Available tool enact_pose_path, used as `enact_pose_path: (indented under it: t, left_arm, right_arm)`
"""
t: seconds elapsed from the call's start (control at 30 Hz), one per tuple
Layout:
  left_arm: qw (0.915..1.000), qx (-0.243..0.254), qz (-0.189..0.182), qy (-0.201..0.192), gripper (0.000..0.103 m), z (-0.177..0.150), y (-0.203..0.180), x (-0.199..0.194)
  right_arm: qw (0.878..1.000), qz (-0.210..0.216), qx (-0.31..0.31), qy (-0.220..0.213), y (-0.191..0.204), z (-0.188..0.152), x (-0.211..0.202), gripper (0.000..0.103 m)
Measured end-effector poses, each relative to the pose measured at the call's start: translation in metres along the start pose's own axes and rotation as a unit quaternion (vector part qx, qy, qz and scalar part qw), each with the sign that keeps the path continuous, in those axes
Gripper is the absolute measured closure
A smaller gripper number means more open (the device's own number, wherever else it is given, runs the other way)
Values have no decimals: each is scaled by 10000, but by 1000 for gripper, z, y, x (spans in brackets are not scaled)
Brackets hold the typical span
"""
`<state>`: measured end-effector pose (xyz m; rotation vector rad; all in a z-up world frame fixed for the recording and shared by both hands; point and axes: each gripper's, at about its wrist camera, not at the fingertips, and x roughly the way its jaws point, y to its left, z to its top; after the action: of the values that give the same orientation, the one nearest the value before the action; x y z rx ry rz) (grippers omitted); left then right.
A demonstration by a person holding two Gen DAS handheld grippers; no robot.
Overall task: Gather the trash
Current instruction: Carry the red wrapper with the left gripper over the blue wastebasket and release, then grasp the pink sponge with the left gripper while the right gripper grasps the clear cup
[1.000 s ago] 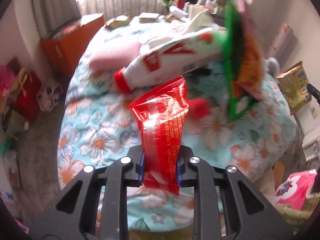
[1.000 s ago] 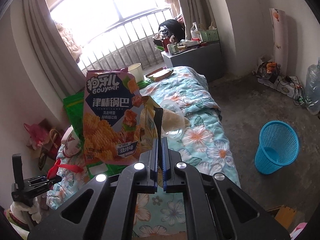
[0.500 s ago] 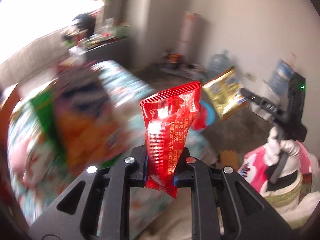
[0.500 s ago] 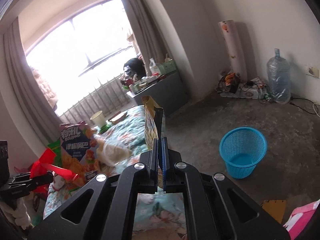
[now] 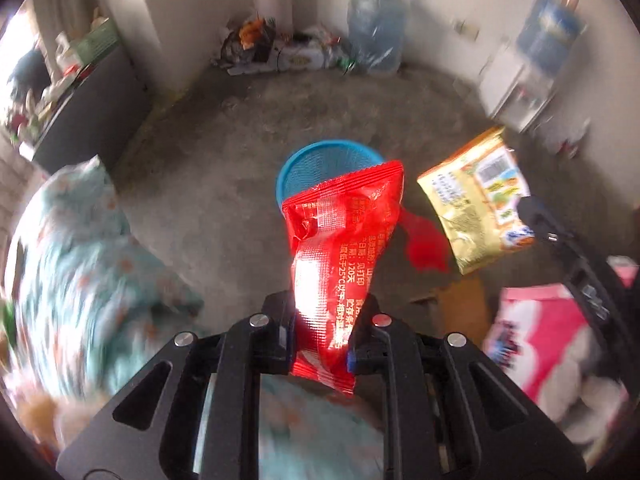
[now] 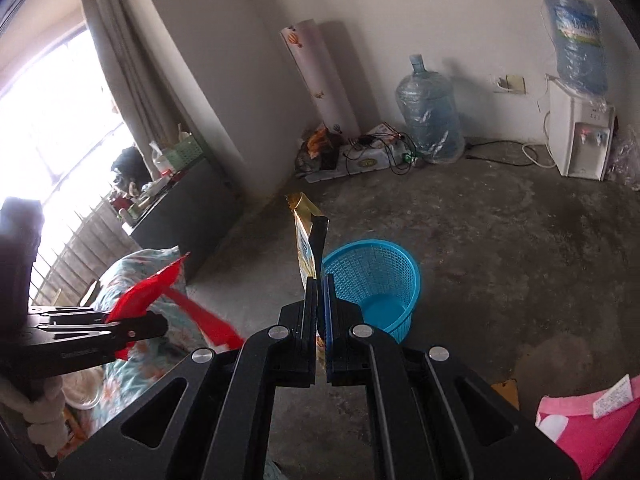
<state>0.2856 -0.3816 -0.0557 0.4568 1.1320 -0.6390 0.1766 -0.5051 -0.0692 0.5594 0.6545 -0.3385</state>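
My left gripper [image 5: 322,320] is shut on a red snack wrapper [image 5: 340,248], held upright in the air. Behind it on the concrete floor stands a blue mesh waste basket [image 5: 316,160]. My right gripper [image 6: 319,280] is shut on a gold-yellow snack packet [image 6: 303,236], seen edge-on, with the basket [image 6: 372,280] just beyond and to the right. The left wrist view shows that packet [image 5: 476,200] at the right, held by the right gripper. The right wrist view shows the left gripper [image 6: 156,322] with the red wrapper [image 6: 148,292] at the left.
A bed with a floral cover [image 5: 80,272] lies at the left. A water jug [image 6: 430,116], a rolled mat [image 6: 320,76], a cable pile and a water dispenser [image 6: 576,136] stand along the far wall. A pink bag [image 6: 592,432] sits at the lower right, a dark cabinet [image 6: 188,208] by the window.
Both grippers have swung from the bed to the right, toward the floor and the blue basket, each still holding its wrapper. The basket is now straight ahead and closer.
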Motion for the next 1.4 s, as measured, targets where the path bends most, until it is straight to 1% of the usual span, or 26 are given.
enact_pose_path:
  t: [0.07, 0.13, 0.2, 0.23, 0.3, 0.4, 0.43, 0.47, 0.5, 0.53, 0.57, 0.6, 0.7, 0.77, 0.83, 0.9, 0.93, 0.97, 1.03, 1.1, 1.13, 1.17, 1.2, 1.23, 1.3, 1.4]
  left_arm:
    - [9996, 224, 119, 136, 87, 27, -13, 38]
    - [9991, 200, 131, 340, 86, 48, -16, 75]
    - [9983, 207, 128, 533, 84, 65, -20, 107]
    - [9976, 234, 220, 620, 83, 74, -22, 125]
    - [9969, 253, 295, 689, 83, 85, -21, 151]
    - [9962, 339, 396, 694, 83, 97, -24, 182]
    - [9962, 354, 423, 667, 77, 101, -26, 189]
    - [9960, 358, 502, 649, 62, 102, -26, 194]
    - [9952, 344, 668, 626, 53, 106, -26, 200]
    - [9946, 267, 836, 562, 38, 110, -26, 205]
    - [9949, 136, 874, 475, 35, 111, -24, 205]
    - [9956, 21, 823, 444, 35, 109, -21, 202]
    - [9971, -209, 594, 424, 35, 110, -12, 199]
    - [9987, -214, 417, 214, 35, 110, -7, 191]
    - [9990, -162, 401, 85, 35, 106, -7, 172]
    - [9993, -170, 340, -39, 35, 108, -6, 157]
    - [9992, -207, 320, -115, 35, 107, -5, 141]
    - [9992, -246, 241, -185, 35, 108, -4, 129]
    - [9987, -298, -61, -404, 34, 107, -2, 89]
    - [9970, -240, -232, -696, 32, 101, -1, 45]
    - [9949, -178, -256, -960, 32, 95, 0, 16]
    - [9926, -153, -155, -1195, 32, 88, 1, -8]
    - [9892, -135, 45, -1461, 32, 76, 4, -38]
    - [9870, -127, 88, -1601, 32, 66, 5, -59]
    - [9825, -73, -79, -1861, 32, 38, 13, -104]
    - [9769, 19, -208, -2126, 32, -5, 26, -157]
  right_arm:
    - [9993, 26, 257, 253, -17, 4, 35, 100]
    - [9977, 17, 498, 463, -35, 10, 69, 100]
    - [9942, 18, 745, 778, -53, 14, 108, 99]
    - [9924, 17, 885, 851, -62, 16, 125, 99]
    - [9901, 58, 994, 988, -73, 18, 150, 99]
    - [9872, -8, 1107, 1148, -85, 22, 185, 99]
    - [9850, 65, 1198, 1237, -90, 22, 200, 99]
    - [9833, 62, 1280, 1291, -94, 21, 208, 98]
    - [9799, 13, 1428, 1389, -100, 19, 220, 93]
    - [9774, -16, 1534, 1454, -104, 17, 227, 78]
    - [9739, -36, 1706, 1494, -109, 14, 234, 69]
    - [9721, 2, 1833, 1461, -112, 12, 238, 62]
    - [9702, 17, 1973, 1409, -115, 3, 235, 61]
    - [9711, 127, 1975, 1336, -113, 1, 228, 61]
    - [9746, 97, 1834, 1280, -105, 0, 215, 61]
    - [9785, 64, 1692, 1180, -95, 0, 194, 61]
    - [9799, 22, 1632, 1148, -90, 2, 184, 61]
    - [9829, -18, 1518, 1038, -80, 2, 164, 59]
    - [9896, -133, 1252, 692, -59, 1, 119, 38]
    - [9947, -223, 949, 324, -40, -3, 77, 30]
    - [9967, -284, 753, 100, -26, -6, 50, 24]
    - [9975, -323, 622, -1, -16, -9, 30, 21]
    - [9981, -329, 511, -66, -7, -11, 16, 19]
    - [9986, -337, 388, -126, 2, -13, 1, 17]
    - [9991, -373, 22, -220, 27, -17, -29, 13]
    - [9961, -407, -564, -542, 65, -17, -71, 10]
